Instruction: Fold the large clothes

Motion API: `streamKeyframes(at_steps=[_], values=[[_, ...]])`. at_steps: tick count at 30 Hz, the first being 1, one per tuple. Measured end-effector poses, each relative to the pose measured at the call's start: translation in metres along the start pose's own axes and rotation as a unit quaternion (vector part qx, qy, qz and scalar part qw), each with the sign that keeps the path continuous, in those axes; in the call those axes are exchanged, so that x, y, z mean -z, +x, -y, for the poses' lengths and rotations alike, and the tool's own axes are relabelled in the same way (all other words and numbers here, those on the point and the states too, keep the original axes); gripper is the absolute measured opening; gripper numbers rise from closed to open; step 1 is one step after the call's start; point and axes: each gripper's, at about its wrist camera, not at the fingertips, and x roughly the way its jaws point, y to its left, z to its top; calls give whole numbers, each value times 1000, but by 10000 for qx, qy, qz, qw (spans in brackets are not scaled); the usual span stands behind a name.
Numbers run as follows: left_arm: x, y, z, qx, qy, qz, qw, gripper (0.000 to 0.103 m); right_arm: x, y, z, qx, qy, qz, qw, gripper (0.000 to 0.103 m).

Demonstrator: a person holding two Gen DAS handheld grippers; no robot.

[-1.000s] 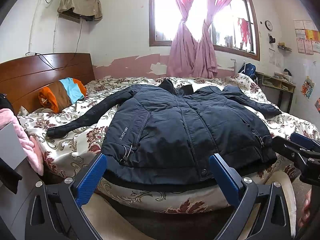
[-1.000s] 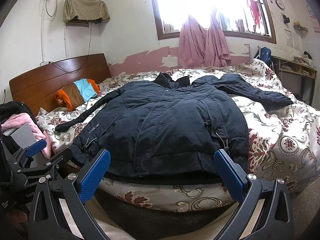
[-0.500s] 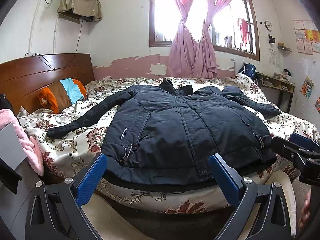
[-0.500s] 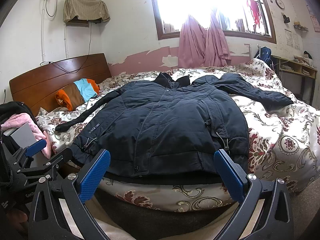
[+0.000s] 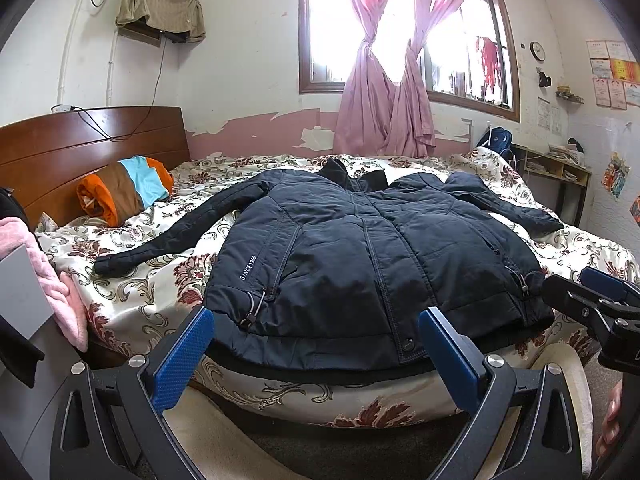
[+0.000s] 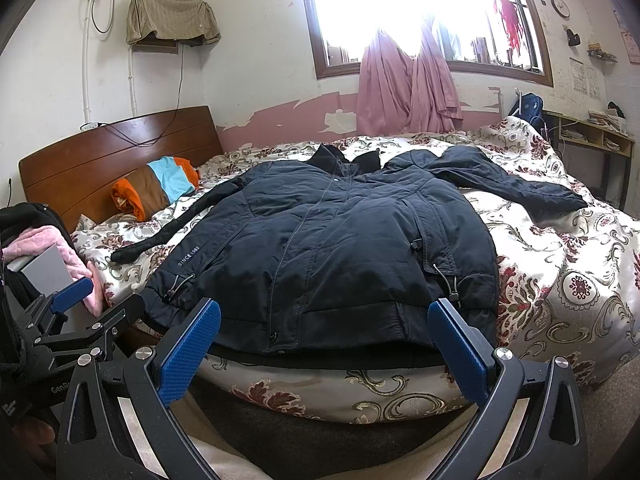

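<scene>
Jaws on both the left gripper [image 5: 316, 354] and right gripper [image 6: 324, 346] gaped wide, empty, short of the hem. Dark navy padded jacket [image 5: 360, 256] lay flat on the floral bedspread [image 6: 560, 264], sleeves spread, apparently zipped; no fold was yet made.

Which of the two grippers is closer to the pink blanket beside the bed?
Left. The left gripper sits just beside the pink blanket, while the right gripper faces the jacket's hem, farther off.
</scene>
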Motion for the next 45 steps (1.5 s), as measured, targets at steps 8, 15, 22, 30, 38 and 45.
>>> streamKeyframes(at_steps=[8,15,22,30,38,45], values=[[0,0,0,4,0,-6,10000,103,1,1,0,-2,-3,-1,10000,102],[0,1,1,56,-6,-53,10000,103,-2,5,5,5,-1,-13,10000,102],[0,29,-3,353,-154,-612,9974,103,2,11,0,215,-40,34,9998,102],[-33,62,-19,255,-421,-1069,9930,103,-25,25,20,277,-127,287,9991,102],[-67,102,-28,93,-433,-1428,9888,103,-53,33,50,437,81,516,9977,102],[-91,140,-19,-24,-264,-1458,9890,103,-70,70,95,750,464,428,9952,102]])
